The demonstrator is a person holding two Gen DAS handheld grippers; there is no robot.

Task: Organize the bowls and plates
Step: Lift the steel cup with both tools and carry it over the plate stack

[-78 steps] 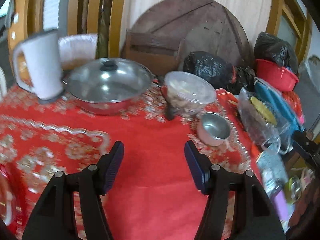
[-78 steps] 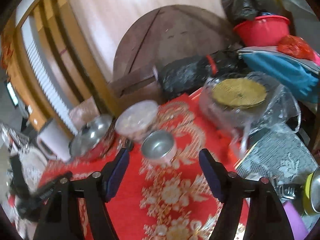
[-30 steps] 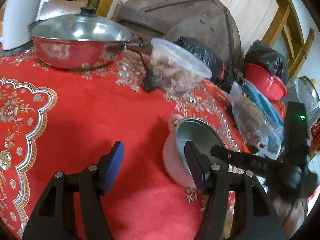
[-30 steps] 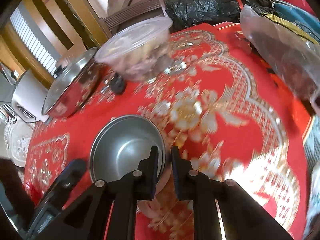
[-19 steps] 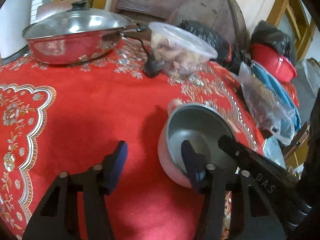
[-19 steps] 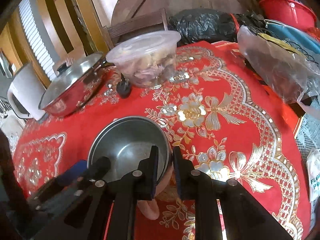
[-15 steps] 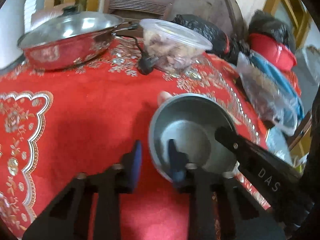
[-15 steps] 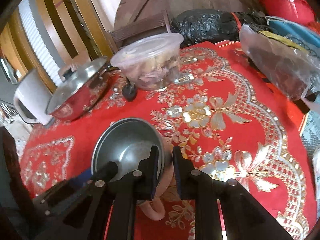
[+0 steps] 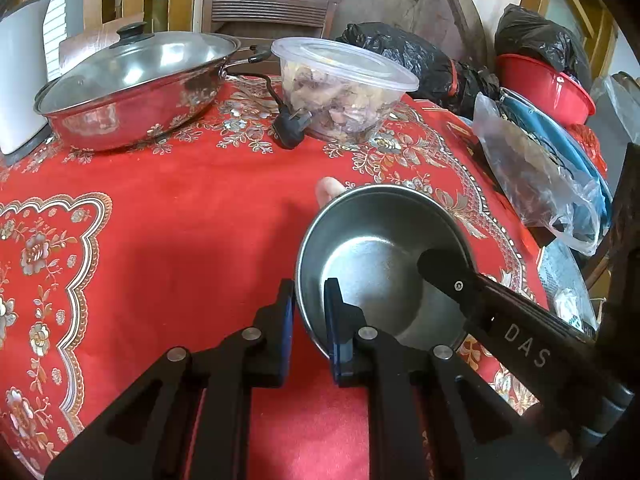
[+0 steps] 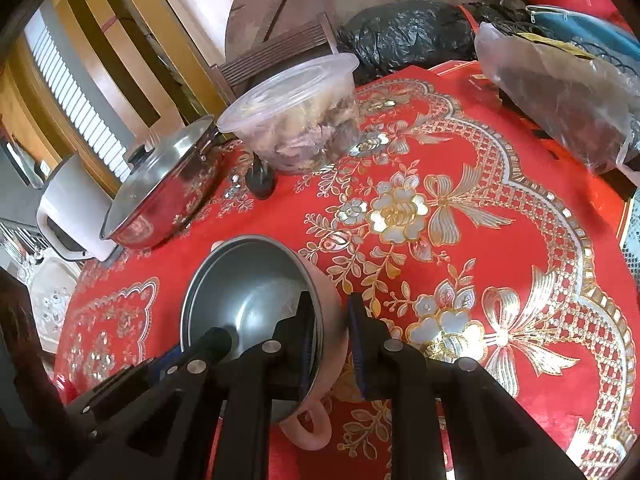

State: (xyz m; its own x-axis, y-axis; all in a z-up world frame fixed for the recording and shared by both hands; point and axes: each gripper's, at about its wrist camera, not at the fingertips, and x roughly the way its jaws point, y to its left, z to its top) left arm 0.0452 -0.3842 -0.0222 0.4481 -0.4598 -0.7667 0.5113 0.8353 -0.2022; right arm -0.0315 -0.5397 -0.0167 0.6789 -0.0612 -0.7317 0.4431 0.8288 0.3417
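Steel-lined bowl (image 9: 380, 264) with pink outer wall sits over the red-clothed worktop (image 9: 180, 208), in front of the lidded plastic container (image 9: 344, 84). Left gripper (image 9: 310, 320) and right gripper (image 10: 330, 340) fingers each pinch its rim, nearly closed, on opposite sides.

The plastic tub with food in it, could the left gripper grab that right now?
Probably not: the left gripper is shut on the metal bowl's rim. The plastic tub sits farther back, with bare tablecloth between.
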